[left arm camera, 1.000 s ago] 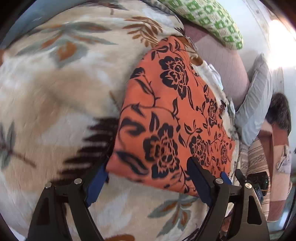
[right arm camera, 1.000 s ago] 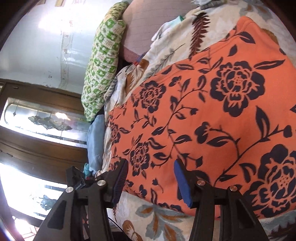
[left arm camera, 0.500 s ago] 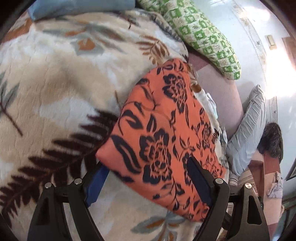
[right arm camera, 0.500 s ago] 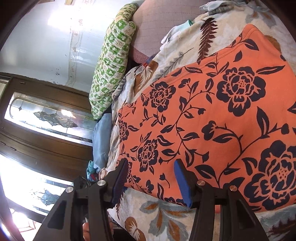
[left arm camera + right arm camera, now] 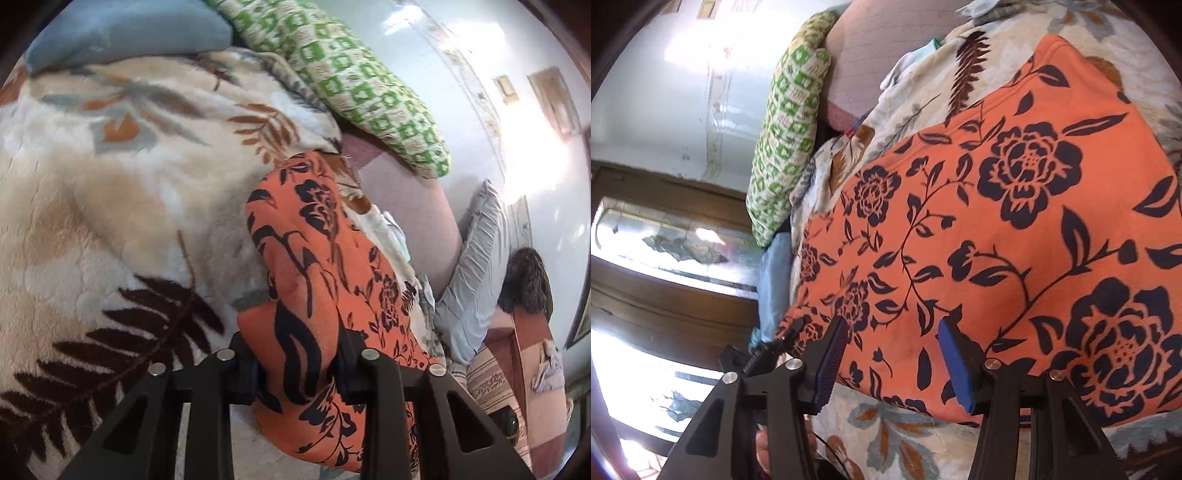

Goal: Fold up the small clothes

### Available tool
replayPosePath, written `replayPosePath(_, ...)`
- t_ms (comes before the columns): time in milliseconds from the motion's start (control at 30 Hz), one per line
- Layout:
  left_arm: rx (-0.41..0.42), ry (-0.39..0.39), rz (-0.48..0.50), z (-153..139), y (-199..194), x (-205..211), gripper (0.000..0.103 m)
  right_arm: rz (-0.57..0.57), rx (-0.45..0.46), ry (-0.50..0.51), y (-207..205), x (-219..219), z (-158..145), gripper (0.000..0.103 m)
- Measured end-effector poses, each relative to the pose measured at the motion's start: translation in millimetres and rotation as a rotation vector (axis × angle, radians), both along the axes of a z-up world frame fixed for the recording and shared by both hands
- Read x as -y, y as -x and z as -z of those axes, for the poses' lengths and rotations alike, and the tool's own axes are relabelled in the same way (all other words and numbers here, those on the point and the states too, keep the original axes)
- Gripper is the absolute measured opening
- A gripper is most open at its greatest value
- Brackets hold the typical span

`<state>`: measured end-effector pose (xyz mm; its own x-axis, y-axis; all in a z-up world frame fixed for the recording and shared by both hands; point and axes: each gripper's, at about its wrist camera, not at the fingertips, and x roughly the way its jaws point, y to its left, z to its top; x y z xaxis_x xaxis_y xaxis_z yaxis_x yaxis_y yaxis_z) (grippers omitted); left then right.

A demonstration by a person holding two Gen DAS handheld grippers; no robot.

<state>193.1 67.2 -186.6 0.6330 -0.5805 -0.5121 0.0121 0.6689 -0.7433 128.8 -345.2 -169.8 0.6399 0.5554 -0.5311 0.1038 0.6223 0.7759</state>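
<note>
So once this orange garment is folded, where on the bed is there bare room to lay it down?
Widest free patch: the fluffy cream leaf-print blanket left of the orange black-flowered garment, bordered by the blue pillow and green-checked cushion. Crowded on the garment's other side: pale crumpled clothes and a grey pillow. The left gripper pinches the garment.

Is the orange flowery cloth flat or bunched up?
Both: bunched where the left gripper pinches the cloth, flat by the right gripper.
</note>
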Motion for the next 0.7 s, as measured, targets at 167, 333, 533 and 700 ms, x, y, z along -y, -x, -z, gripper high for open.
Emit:
replayPosePath(167,0.128,-0.074,0.068,-35.3,9.1,21.2,0.025,0.025,0.005,-0.016,4.0,8.6,-3.5,0.055)
replayPosePath(333,0.243,-0.168,0.157,-77.3,23.0,58.3,0.024,0.102,0.029,-0.073,13.8,38.3,-10.5,0.055)
replayPosePath(533,0.327,-0.220,0.311,-120.0,37.3,133.0,0.023,0.225,0.084,-0.198,30.9,90.5,-20.6,0.055)
replayPosePath(700,0.348,-0.263,0.466,-124.7,51.8,217.2,0.023,0.332,0.130,-0.276,51.4,135.1,-27.9,0.055)
